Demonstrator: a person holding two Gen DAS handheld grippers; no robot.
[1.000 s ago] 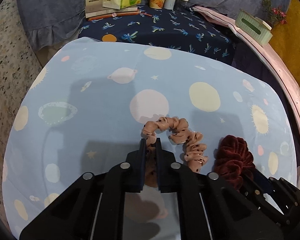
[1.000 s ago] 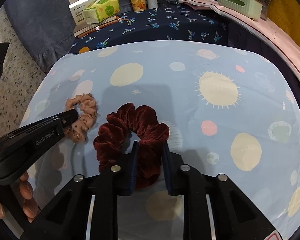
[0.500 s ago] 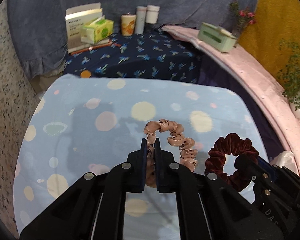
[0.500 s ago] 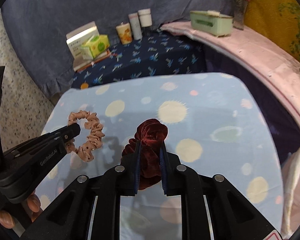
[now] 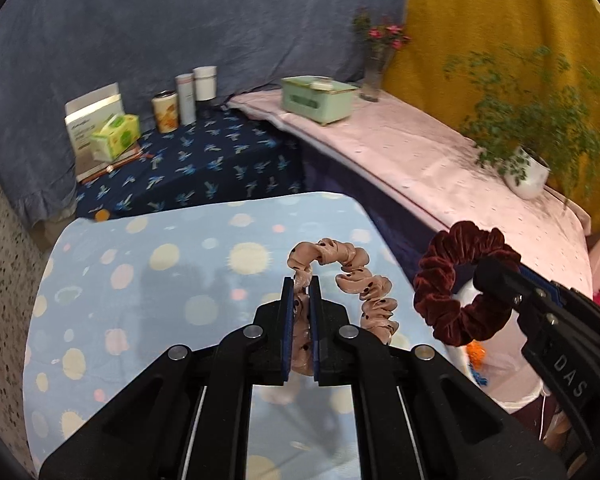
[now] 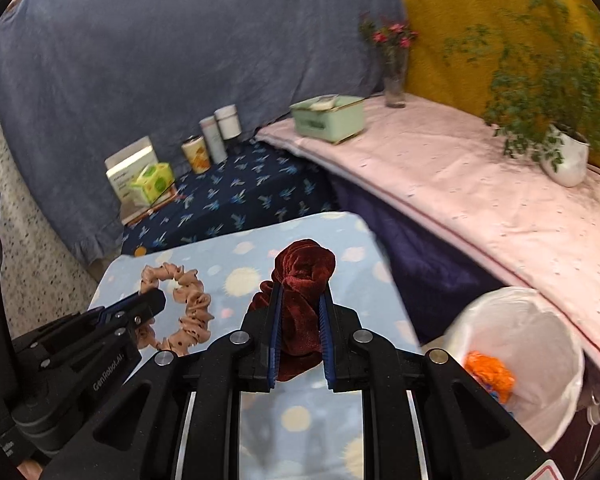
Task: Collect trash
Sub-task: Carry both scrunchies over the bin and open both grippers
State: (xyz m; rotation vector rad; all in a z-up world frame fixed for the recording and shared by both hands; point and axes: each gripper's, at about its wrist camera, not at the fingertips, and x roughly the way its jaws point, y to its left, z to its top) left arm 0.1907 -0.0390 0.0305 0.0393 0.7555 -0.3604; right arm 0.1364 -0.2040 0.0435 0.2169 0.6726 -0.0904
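Observation:
My left gripper (image 5: 301,285) is shut on a pink dotted scrunchie (image 5: 354,276), which hangs in the air above the light blue spotted cloth (image 5: 160,280). My right gripper (image 6: 300,294) is shut on a dark red velvet scrunchie (image 6: 304,268), also lifted clear of the cloth. Each view shows the other pair: the red scrunchie (image 5: 460,280) at the right of the left wrist view, the pink scrunchie (image 6: 188,304) at the left of the right wrist view. A white-lined bin (image 6: 540,320) with orange trash (image 6: 490,372) inside stands low on the right.
Behind the cloth, a dark blue patterned surface (image 5: 204,164) carries a tissue pack (image 5: 116,136), a box, a can and two bottles. A pink-covered ledge (image 6: 480,168) on the right bears a mint green box (image 6: 328,118), a flower vase and a potted plant (image 6: 560,152).
Both grippers have risen off the cloth and swung rightward, each carrying its scrunchie up. The bin and the pink ledge have come into view.

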